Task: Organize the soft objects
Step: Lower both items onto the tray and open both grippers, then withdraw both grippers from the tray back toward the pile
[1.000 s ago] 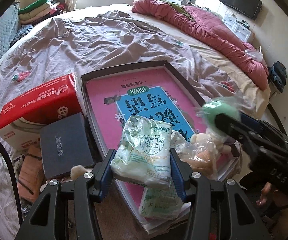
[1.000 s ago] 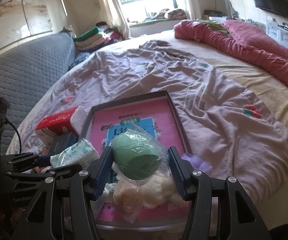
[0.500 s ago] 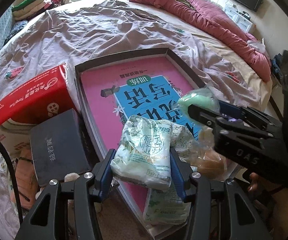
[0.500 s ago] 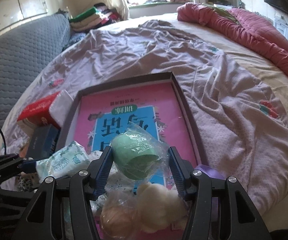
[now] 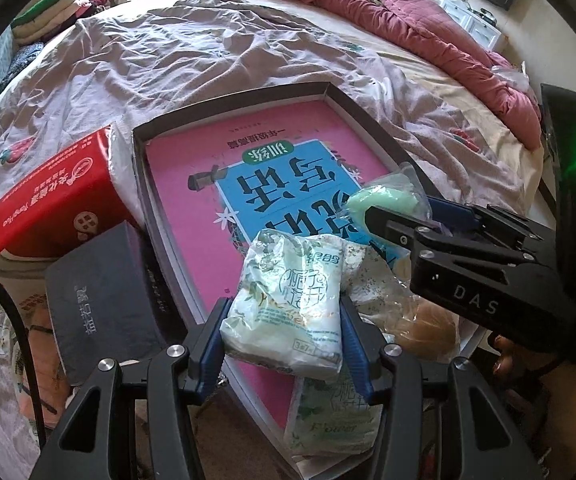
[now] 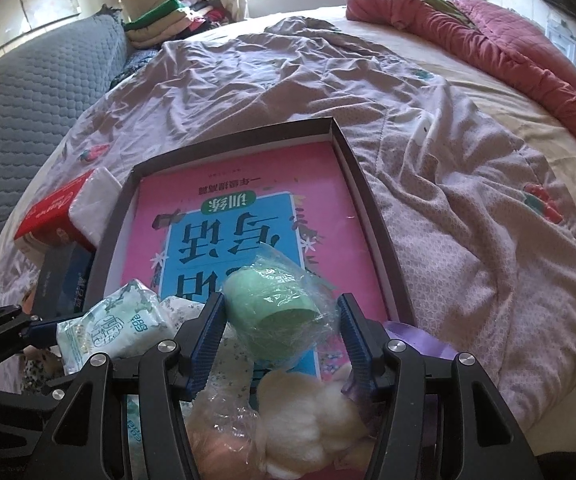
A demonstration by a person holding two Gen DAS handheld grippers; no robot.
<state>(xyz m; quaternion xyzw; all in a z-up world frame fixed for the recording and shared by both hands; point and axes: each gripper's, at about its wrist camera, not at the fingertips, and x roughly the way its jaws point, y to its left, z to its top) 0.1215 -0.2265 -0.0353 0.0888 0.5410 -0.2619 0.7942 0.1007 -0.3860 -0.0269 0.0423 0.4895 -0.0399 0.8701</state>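
Two grippers work over one shallow dark tray point(image 5: 362, 110) that lies on the bed point(image 5: 216, 60) with a pink and blue book point(image 5: 288, 184) flat inside it. The left gripper point(image 5: 284, 334) is about half open and clamps one white-and-green tissue pack point(image 5: 290, 300) between its blue pads, above the tray's near end. The right gripper point(image 6: 280, 332) has a green roll wrapped in clear plastic point(image 6: 272, 316) between its pads; its jaws are opening, with the left pad against the roll and the right pad meeting only the loose wrap.

Three tissue packs can be counted: the held one, a second point(image 5: 334, 420) flat beneath it, and a floral one point(image 5: 372, 280) behind it. One bagged tan soft thing point(image 6: 224, 444) and one cream plush toy point(image 6: 312, 412) lie at the tray's near end.

Only the left view shows a fingertip point(image 5: 502, 366) under the right gripper, and the dark box point(image 5: 104, 300) beside the red tissue box point(image 5: 48, 208) in full. Only the right view shows something purple point(image 6: 420, 338) at the tray's right edge.
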